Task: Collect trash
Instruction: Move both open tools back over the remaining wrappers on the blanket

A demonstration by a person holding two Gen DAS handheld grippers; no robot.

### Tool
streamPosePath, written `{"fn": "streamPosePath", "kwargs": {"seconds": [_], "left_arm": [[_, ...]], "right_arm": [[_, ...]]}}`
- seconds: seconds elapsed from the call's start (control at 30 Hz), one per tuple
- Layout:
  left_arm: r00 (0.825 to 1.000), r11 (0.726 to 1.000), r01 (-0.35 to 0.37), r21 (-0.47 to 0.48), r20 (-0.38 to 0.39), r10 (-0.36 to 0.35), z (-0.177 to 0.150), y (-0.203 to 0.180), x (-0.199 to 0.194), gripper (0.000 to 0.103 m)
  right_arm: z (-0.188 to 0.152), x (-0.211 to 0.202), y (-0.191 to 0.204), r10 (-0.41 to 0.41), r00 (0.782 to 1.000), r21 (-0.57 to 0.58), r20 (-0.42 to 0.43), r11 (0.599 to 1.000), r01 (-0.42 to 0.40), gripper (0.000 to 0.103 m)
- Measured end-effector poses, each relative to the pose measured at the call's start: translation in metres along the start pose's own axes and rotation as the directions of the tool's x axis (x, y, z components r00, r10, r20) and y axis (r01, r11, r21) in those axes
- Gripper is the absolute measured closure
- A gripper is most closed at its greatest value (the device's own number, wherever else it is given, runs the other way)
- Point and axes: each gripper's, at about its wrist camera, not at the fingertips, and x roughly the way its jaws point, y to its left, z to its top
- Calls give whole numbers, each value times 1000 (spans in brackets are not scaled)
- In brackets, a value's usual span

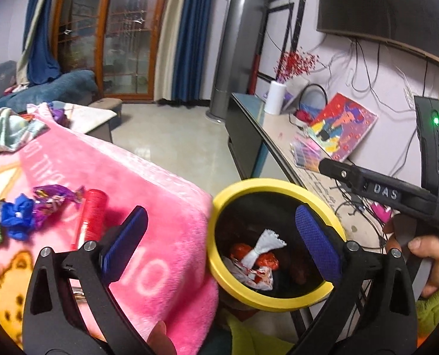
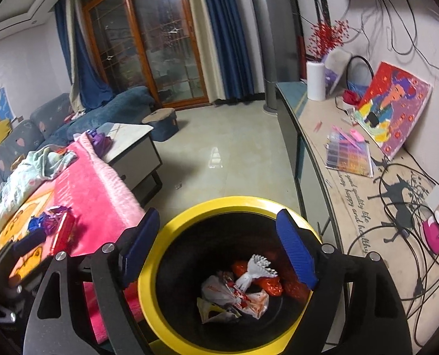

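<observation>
A black bin with a yellow rim (image 1: 278, 184) stands beside a pink blanket (image 1: 160, 195). White and red wrappers (image 1: 259, 261) lie at its bottom. My left gripper (image 1: 222, 239) is open and empty, one finger over the blanket and the other over the bin's mouth. On the blanket lie a blue wrapper (image 1: 15, 220), a purple wrapper (image 1: 53, 199) and a red packet (image 1: 92, 219). In the right wrist view my right gripper (image 2: 219, 248) hangs open and empty above the bin (image 2: 172, 222), with the dropped wrappers (image 2: 237, 291) below it.
A long cabinet (image 2: 323, 153) on the right carries cables, a colourful painting (image 2: 394, 109) and a white paper roll (image 2: 315, 81). A low table (image 2: 130, 145) and a blue sofa (image 2: 42, 124) stand behind the blanket. A hand (image 1: 429, 257) holds the right gripper's handle.
</observation>
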Motion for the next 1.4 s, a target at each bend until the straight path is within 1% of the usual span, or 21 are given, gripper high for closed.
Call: {"fn": "streamPosePath", "kwargs": {"seconds": [0.27,0.57,0.97,1.4], "left_arm": [[996,998,-58,-33,69,60,7,18,-25,11],[986,990,-110,-85,113,119,7,46,-48,11],[973,974,-162,-157,138,184,4,79,-69,11],[963,959,-203,-198,134,232,-3,105,-85,11]], "right_arm": [[0,-15,28,35,999,-55,36,998,-33,19],[-5,-21,55,70,997,-105,45,992,-65,18],[-12,-30,86,116,991,-152,63,983,-105,17],[-25,-31,122,172,984,-225,36,961,-160,17]]}}
